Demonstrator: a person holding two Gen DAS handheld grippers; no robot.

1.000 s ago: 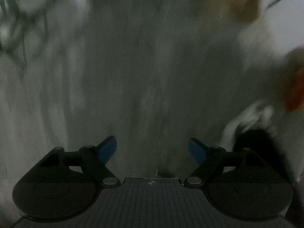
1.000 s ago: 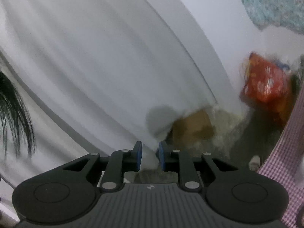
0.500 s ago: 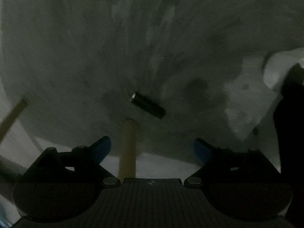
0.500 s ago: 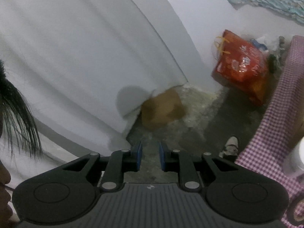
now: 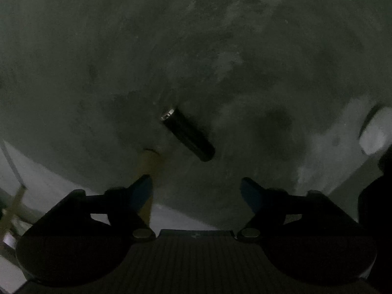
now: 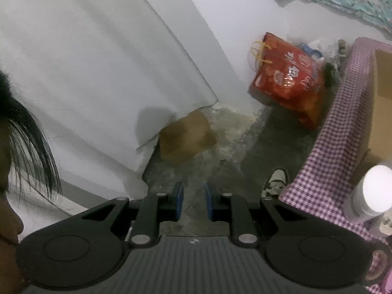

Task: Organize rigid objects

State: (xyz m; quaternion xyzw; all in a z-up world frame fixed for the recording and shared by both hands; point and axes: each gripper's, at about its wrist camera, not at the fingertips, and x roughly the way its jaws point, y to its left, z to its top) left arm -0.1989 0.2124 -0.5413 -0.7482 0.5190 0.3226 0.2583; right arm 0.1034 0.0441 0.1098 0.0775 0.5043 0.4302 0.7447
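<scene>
In the dim left wrist view a small dark cylinder with a metal end, like a battery (image 5: 187, 134), lies on the grey concrete floor. My left gripper (image 5: 196, 191) is open and empty, pointing down at the floor just below the cylinder. My right gripper (image 6: 192, 201) is nearly shut with a narrow gap and holds nothing; it hangs above the floor beside a table with a purple checked cloth (image 6: 338, 137).
A wooden leg (image 5: 149, 169) stands by my left fingertip; a white object (image 5: 374, 132) lies at the right. The right wrist view shows a white sheet (image 6: 85, 73), a cardboard box (image 6: 186, 134), a red bag (image 6: 286, 78), a shoe (image 6: 274, 183), and a white jar (image 6: 372, 191) on the table.
My left gripper has dropped from blurred motion toward the floor, bringing the cylinder closer. My right gripper has swung right, bringing the red bag, table and jar into view.
</scene>
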